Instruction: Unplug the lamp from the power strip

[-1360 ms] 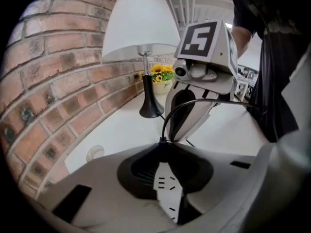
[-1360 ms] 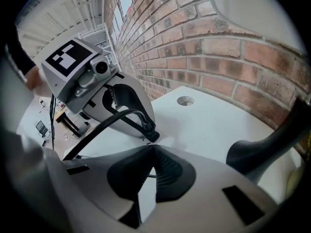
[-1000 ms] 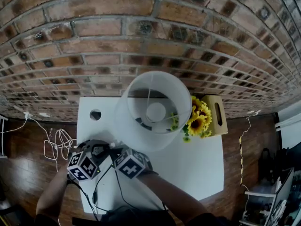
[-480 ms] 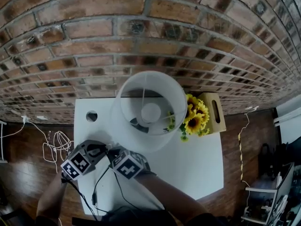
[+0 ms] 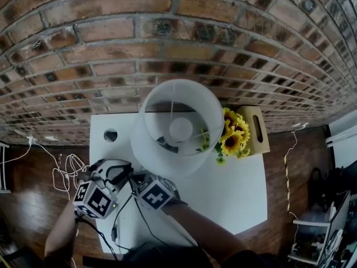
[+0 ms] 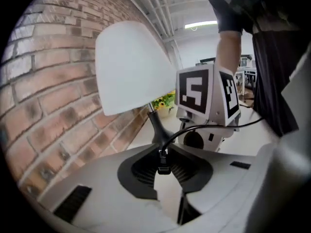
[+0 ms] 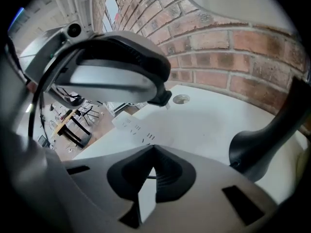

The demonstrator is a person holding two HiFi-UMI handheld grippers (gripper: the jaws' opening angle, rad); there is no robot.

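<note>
The lamp (image 5: 178, 128) stands at the far side of the table, its white shade wide open to the head view, hard by the brick wall (image 5: 167, 49) at twelve o'clock. The white table (image 5: 234, 194) spreads out beneath it.

At three o'clock of the shade sits a wooden box (image 5: 257, 128), and sunflowers (image 5: 233, 137) are squeezed in between box and shade. Off the table at nine o'clock, loose cables (image 5: 66, 172) lie coiled.

Both grippers crowd in at seven o'clock of the lamp, side by side. The left gripper (image 6: 164, 165) has just been closing its jaws, and they are clamped on something! The right gripper (image 7: 152, 152) has its jaws drawn together, tips meeting, nothing between them. It points down at the near end of the power strip (image 7: 135, 127). Whether it presses on the strip, I cannot tell.

That strip lies flat on the table at eleven o'clock of the right jaws, slots facing up. The black cord (image 6: 226, 126) arcs away to three o'clock from the left jaws.

The round hole (image 5: 110, 134) in the tabletop shows at nine o'clock of the shade.

And there it is: the plug (image 6: 164, 162), pinched in the left jaws, held in the air apart from the strip!
</note>
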